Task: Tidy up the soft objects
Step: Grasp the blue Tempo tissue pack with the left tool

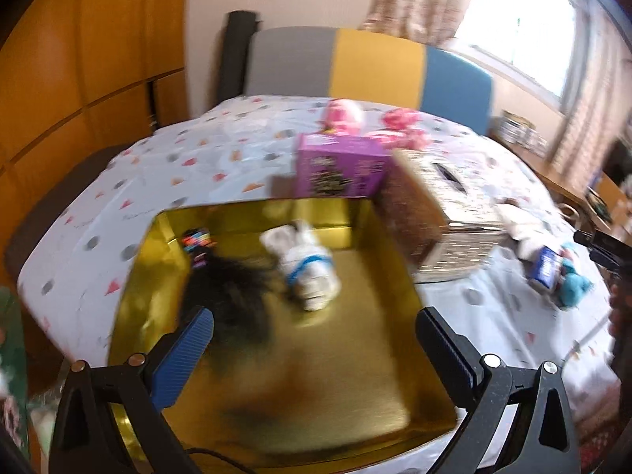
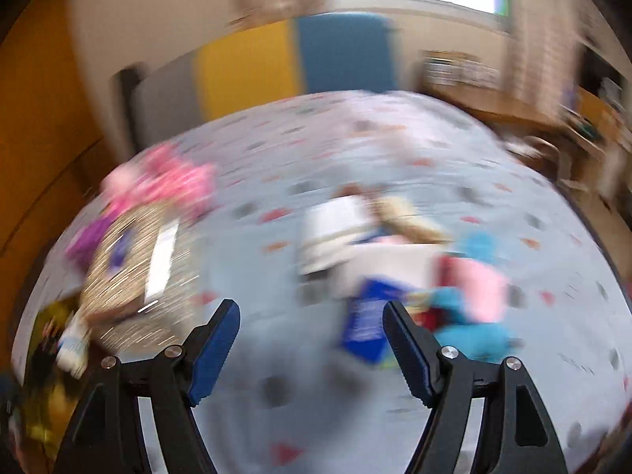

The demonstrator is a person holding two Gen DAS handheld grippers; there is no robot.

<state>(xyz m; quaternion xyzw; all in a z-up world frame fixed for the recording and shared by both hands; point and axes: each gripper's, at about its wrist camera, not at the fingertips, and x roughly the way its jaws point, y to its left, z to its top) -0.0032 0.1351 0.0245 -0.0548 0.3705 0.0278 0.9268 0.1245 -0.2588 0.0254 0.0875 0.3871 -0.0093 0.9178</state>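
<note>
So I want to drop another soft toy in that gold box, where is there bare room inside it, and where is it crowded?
The shiny gold box is bare across its near and right floor, between the open left gripper and the right wall. Its far-left corner is crowded: fluffy black toy, white plush with blue band, multicoloured striped bundle.

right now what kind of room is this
Most likely a bedroom in a home: a bed with a patterned sheet and a grey, yellow and blue headboard, a curtained window, and wooden wardrobe doors beside it.
</note>
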